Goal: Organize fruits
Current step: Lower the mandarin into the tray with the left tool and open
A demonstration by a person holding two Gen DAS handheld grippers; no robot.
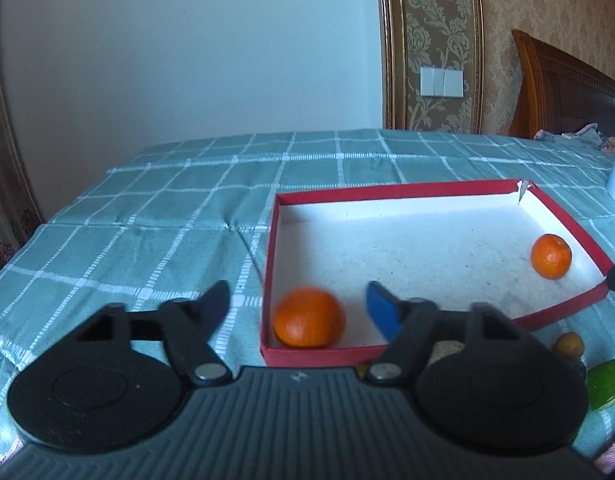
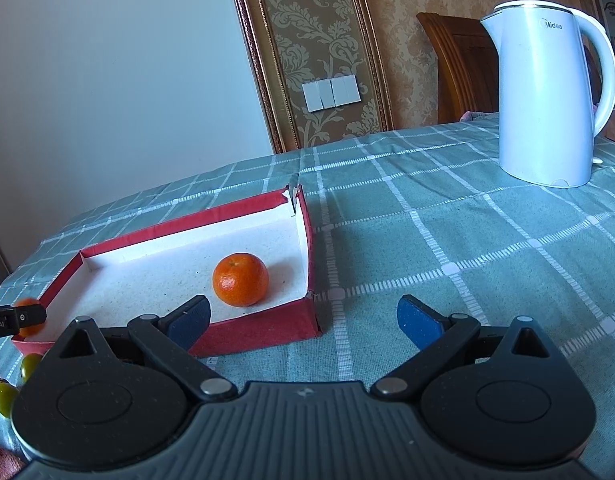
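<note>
A white electric kettle (image 2: 547,92) stands upright on the far right of the checked teal tablecloth (image 2: 447,240), well ahead of the right claw's right finger, handle turned to the right. Behind the table, straight ahead of the claw and above it, a white bank of wall switches (image 2: 331,94) sits on a strip of patterned wallpaper inside a gold frame (image 2: 259,60). A plain pale wall (image 2: 107,80) fills the upper left. Behind the kettle rises a dark wooden headboard (image 2: 459,68).
</note>
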